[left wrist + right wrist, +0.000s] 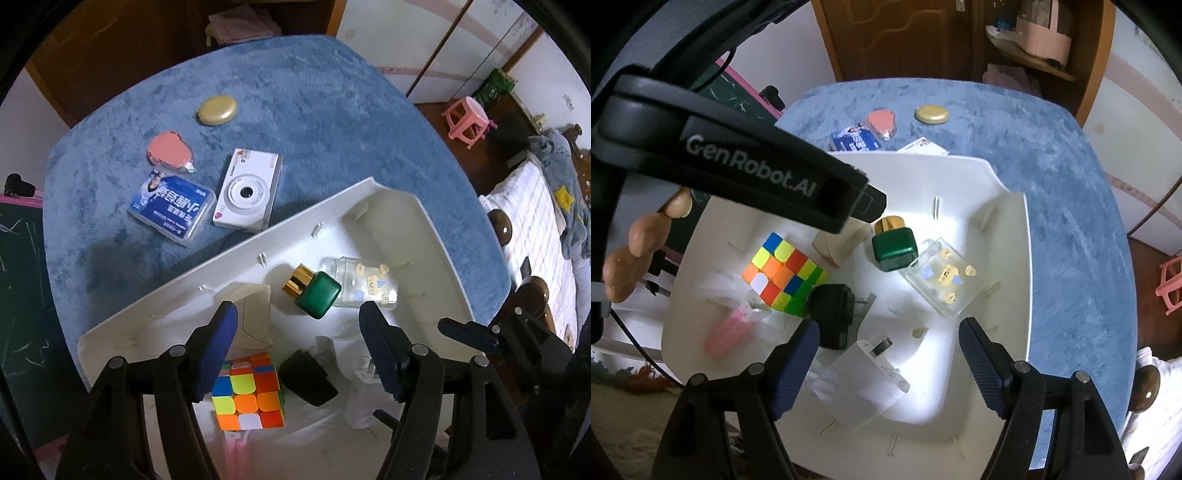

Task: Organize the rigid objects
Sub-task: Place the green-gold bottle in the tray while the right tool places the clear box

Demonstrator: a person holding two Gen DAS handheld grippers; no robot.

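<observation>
White tray (332, 206) on the blue-covered counter (332, 110) holding, left to right, puzzle cube (247, 391), black charger (308, 376), green bottle (317, 295) and clear box (364, 282); camera (247, 192) beyond; both hand-held grippers (301, 354) (888, 363) above, jaws apart, empty; bed (535, 229) at right.

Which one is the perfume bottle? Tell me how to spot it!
Find the big white tray on the blue table cover. Near its middle, beside a clear box with bear stickers, lies the perfume bottle: the only dark green, squarish thing, with a shiny gold cap.
</observation>
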